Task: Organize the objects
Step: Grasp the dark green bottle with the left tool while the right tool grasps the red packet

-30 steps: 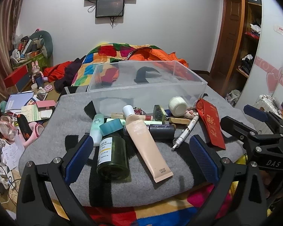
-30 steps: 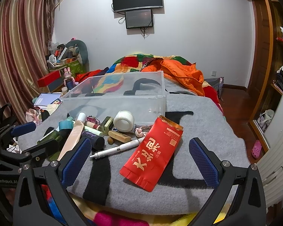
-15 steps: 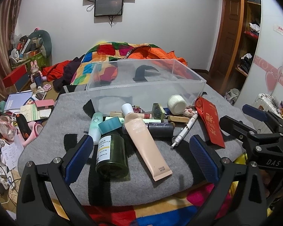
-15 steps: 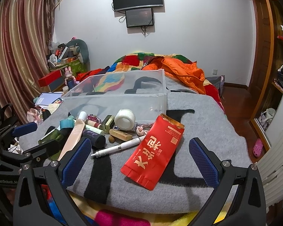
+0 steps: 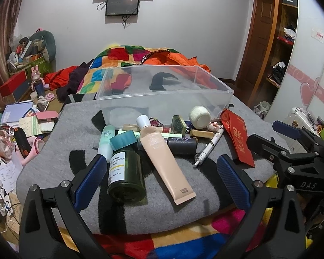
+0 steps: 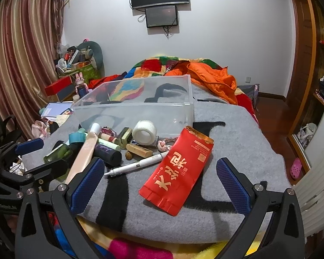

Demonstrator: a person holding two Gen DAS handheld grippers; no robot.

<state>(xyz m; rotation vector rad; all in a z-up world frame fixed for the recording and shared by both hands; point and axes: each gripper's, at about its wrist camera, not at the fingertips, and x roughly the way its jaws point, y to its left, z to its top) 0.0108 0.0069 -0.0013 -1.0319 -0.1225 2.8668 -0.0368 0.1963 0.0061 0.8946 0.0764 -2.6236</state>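
Left gripper (image 5: 161, 177) wide open, empty, over green bottle (image 5: 125, 176); right gripper (image 6: 159, 184) likewise over red packet (image 6: 179, 170) | left view alone shows bottle label | grey blanket (image 6: 237, 142), bedroom

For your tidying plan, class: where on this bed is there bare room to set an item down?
Bare grey blanket lies right of the red paper envelope, and inside the clear plastic bin. Another patch sits left of the dark green bottle. Between bin and white pen it is crowded.
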